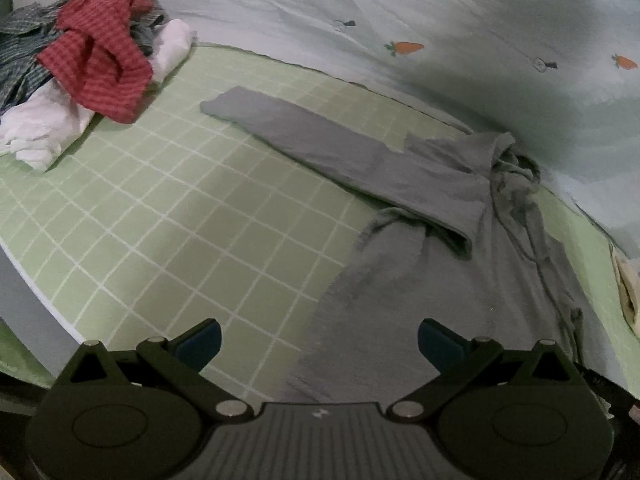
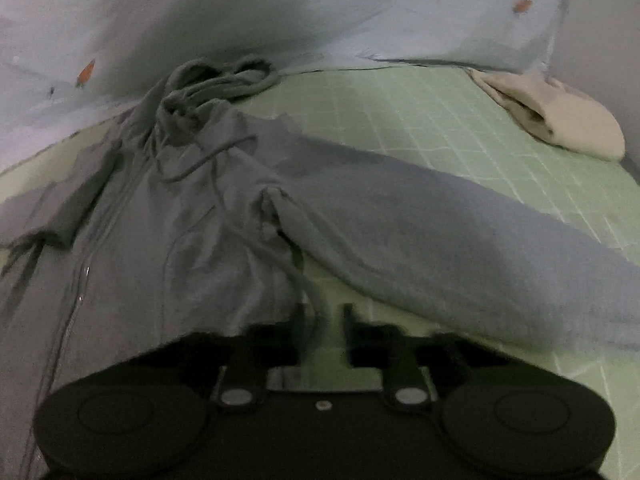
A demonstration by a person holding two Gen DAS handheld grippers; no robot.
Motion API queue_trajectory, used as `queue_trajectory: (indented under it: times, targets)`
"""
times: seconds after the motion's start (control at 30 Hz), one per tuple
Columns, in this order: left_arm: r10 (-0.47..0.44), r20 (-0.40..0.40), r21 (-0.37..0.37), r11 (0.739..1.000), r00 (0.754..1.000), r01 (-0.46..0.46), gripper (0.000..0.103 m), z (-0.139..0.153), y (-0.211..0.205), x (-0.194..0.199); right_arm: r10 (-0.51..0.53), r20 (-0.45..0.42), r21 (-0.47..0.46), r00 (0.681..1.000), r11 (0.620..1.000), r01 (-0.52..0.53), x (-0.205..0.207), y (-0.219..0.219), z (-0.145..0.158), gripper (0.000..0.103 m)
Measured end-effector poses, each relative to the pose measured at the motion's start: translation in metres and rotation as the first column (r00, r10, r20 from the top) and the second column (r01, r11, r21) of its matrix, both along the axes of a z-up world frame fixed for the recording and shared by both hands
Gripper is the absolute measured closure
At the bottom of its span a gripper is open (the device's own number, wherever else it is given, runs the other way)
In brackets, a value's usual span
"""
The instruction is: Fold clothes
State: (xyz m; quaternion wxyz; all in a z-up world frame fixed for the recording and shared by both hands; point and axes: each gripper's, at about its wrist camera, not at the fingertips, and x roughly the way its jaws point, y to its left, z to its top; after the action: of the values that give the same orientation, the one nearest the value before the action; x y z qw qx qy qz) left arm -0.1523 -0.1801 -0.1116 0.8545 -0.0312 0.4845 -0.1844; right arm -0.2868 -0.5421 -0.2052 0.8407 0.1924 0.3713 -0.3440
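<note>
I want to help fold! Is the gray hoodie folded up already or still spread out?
Still spread out. The gray hoodie lies open on the green checked mat, sleeves reaching out to both sides, hood bunched at the top.

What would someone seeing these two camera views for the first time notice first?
Most striking is the grey hoodie spread across the green grid mat, one sleeve stretched out toward the far left. Next comes the red checked garment topping a heap of clothes in the mat's far left corner. In the right wrist view, a folded cream cloth sits at the mat's far right.
</note>
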Motion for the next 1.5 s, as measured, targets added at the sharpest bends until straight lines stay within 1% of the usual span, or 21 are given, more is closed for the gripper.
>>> queue_trajectory:
  times: [0.07,0.2,0.37,0.43,0.53,0.6,0.67,0.7,0.73,0.77,0.8,0.83,0.87,0.9,0.97,1.0,1.1,1.17,1.3,1.4,1.5]
  targets:
    - [0.009,-0.001,-0.006,1.0,1.0,-0.009,0.0,0.001,0.004,0.007,0.003,-0.016,-0.018,1.0,1.0,-0.004,0.004,0.0,0.002,0.1]
    - [0.013,0.002,-0.03,0.999,1.0,-0.013,0.0,0.001,0.012,0.027,-0.008,0.029,-0.156,1.0,0.988,0.013,0.004,0.014,0.034,0.1]
    - [-0.009,0.006,-0.06,0.998,1.0,0.01,0.0,0.002,0.021,0.06,0.04,0.152,-0.294,0.988,0.956,0.007,0.013,0.045,0.095,0.1]
    - [-0.025,0.012,-0.073,0.997,1.0,0.026,0.0,0.003,0.026,0.075,0.067,0.214,-0.314,0.974,0.949,0.003,0.022,0.06,0.117,0.1]
    - [-0.054,0.025,-0.085,0.995,0.998,0.056,0.0,0.005,0.032,0.098,0.083,0.3,-0.299,0.95,0.954,0.011,0.037,0.081,0.136,0.1]
    - [-0.073,0.035,-0.084,0.994,0.997,0.076,0.0,0.007,0.037,0.112,0.074,0.36,-0.251,0.93,0.968,0.02,0.047,0.093,0.138,0.1]
    - [-0.088,0.044,-0.074,0.993,0.995,0.091,0.0,0.006,0.044,0.126,0.043,0.381,-0.165,0.923,0.986,0.023,0.057,0.097,0.128,0.099]
    - [-0.095,0.048,-0.068,0.993,0.994,0.098,0.0,0.006,0.047,0.133,0.014,0.362,-0.104,0.932,0.994,0.026,0.064,0.098,0.117,0.098]
    - [-0.097,0.047,-0.063,0.993,0.994,0.1,0.0,0.005,0.051,0.139,-0.011,0.307,-0.036,0.952,0.999,0.023,0.074,0.1,0.102,0.091]
    - [-0.098,0.044,-0.058,0.993,0.994,0.101,0.0,0.003,0.054,0.146,-0.037,0.24,-0.005,0.97,0.999,0.039,0.082,0.103,0.088,0.069]
    - [-0.097,0.043,-0.052,0.994,0.994,0.099,0.0,0.002,0.057,0.154,-0.062,0.171,0.025,0.983,0.998,0.059,0.091,0.107,0.074,0.034]
    - [-0.097,0.045,-0.046,0.994,0.994,0.099,0.0,0.001,0.06,0.161,-0.067,0.123,0.031,0.99,0.998,0.063,0.097,0.114,0.063,0.022]
    - [-0.098,0.047,-0.039,0.994,0.994,0.1,0.0,0.0,0.063,0.169,-0.071,0.074,0.035,0.995,0.997,0.068,0.104,0.121,0.052,0.014]
    - [-0.101,0.051,-0.031,0.994,0.994,0.103,0.0,-0.002,0.066,0.176,-0.067,0.062,0.041,0.996,0.997,0.064,0.107,0.128,0.044,0.014]
    - [-0.105,0.053,-0.016,0.994,0.993,0.106,0.0,-0.007,0.07,0.191,-0.054,0.041,0.077,0.998,0.996,0.051,0.115,0.136,0.03,0.0]
    - [-0.106,0.05,-0.01,0.994,0.993,0.107,0.0,-0.011,0.071,0.199,-0.051,0.027,0.095,0.998,0.994,0.048,0.12,0.138,0.023,0.0]
    - [-0.108,0.034,-0.003,0.994,0.994,0.108,0.0,-0.021,0.069,0.224,-0.069,-0.024,0.101,0.997,0.992,0.071,0.135,0.139,0.008,0.0]
    - [-0.113,0.028,-0.01,0.994,0.993,0.113,0.0,-0.027,0.064,0.242,-0.09,-0.058,0.083,0.994,0.992,0.094,0.144,0.138,0.003,0.0]
    - [-0.127,0.03,-0.022,0.992,0.991,0.128,0.0,-0.038,0.051,0.278,-0.116,-0.129,0.007,0.985,0.993,0.118,0.164,0.135,-0.006,0.0]
    - [-0.137,0.04,-0.016,0.99,0.99,0.138,0.0,-0.048,0.037,0.302,-0.165,-0.118,-0.006,0.979,0.986,0.165,0.17,0.127,-0.009,0.0]
    - [-0.152,0.048,0.01,0.988,0.987,0.152,0.0,-0.059,0.024,0.32,-0.206,-0.096,-0.015,0.974,0.979,0.206,0.175,0.124,-0.011,0.0]
